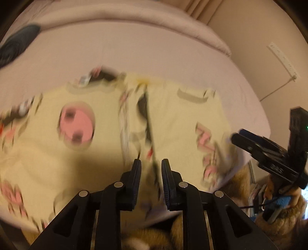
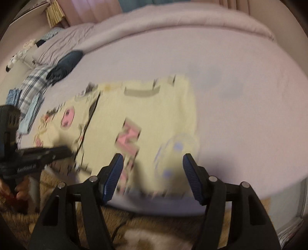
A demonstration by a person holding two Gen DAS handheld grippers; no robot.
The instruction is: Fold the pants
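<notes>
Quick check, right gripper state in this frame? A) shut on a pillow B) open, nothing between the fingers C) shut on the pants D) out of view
B: in the right wrist view the right gripper has its blue fingers spread wide, with the yellow pants lying on the bed beyond them, not pinched.

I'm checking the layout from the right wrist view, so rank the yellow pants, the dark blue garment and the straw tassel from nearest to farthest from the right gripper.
1. Yellow pants: nearest, spread on the bed just ahead of the right gripper.
2. Dark blue garment: farther, up on the left of the bed.
3. Straw tassel: farthest, top left beyond the bed.
</notes>
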